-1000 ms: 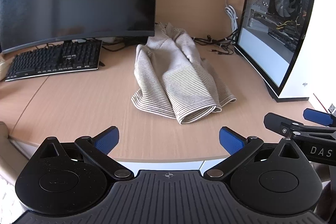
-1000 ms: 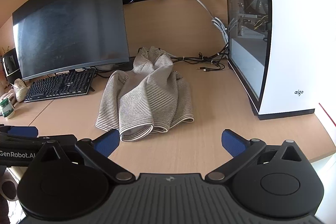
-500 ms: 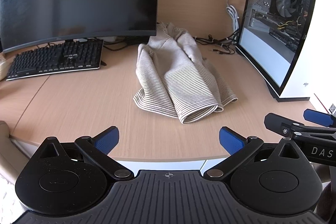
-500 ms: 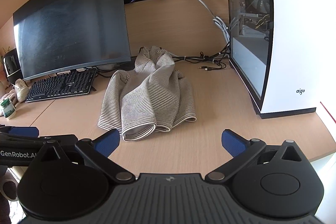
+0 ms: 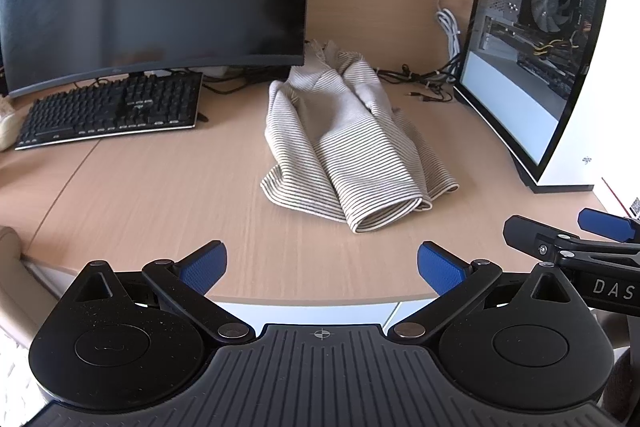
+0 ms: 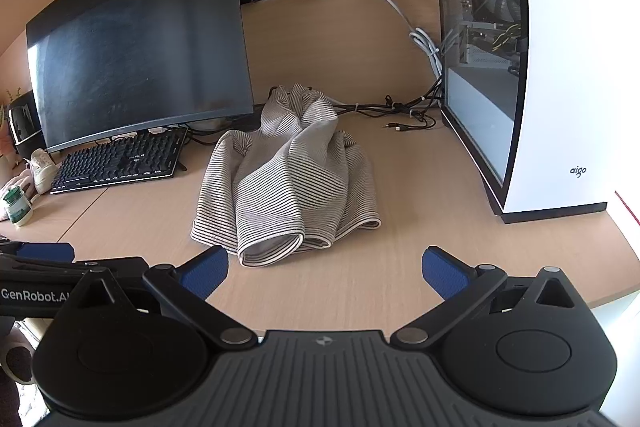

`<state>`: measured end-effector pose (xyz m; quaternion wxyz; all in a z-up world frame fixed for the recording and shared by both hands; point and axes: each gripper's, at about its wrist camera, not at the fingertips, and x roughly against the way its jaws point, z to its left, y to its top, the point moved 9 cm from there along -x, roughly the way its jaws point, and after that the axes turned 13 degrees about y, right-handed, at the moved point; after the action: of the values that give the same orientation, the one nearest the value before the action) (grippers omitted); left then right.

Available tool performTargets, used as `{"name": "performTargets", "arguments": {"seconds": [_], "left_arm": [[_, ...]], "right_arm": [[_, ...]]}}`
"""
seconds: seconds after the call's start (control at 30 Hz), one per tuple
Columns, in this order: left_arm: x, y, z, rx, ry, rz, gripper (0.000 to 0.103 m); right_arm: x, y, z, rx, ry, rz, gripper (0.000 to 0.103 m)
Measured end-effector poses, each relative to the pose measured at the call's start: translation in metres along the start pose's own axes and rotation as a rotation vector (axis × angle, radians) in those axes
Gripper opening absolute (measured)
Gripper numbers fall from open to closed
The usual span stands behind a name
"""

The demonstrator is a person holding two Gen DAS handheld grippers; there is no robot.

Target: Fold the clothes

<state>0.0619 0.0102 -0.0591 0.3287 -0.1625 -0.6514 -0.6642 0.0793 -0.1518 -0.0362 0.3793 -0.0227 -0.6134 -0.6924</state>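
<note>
Well, striped garment [image 5: 352, 151] (crumpled, seemingly unfolded) lies beyond both open tongs.

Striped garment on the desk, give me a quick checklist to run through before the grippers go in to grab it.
1. Left gripper open and empty: ok.
2. Right gripper open and empty: ok.
3. Striped garment spread flat for folding: not ok, it lies crumpled.
4. Bare desk beside the garment to spread it: ok.
5. Loose cables apart from the cloth: cannot tell, they run close behind it.
6. Keyboard apart from the garment: ok.
</note>
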Motion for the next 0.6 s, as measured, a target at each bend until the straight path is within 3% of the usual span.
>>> {"name": "performTargets", "arguments": {"seconds": [0.6], "left_arm": [[-0.0068, 0.0023, 0.0030, 0.007, 0.011, 0.010, 0.103]], "right_arm": [[-0.0050, 0.0002, 0.0009, 0.004, 0.008, 0.012, 0.103]]}}
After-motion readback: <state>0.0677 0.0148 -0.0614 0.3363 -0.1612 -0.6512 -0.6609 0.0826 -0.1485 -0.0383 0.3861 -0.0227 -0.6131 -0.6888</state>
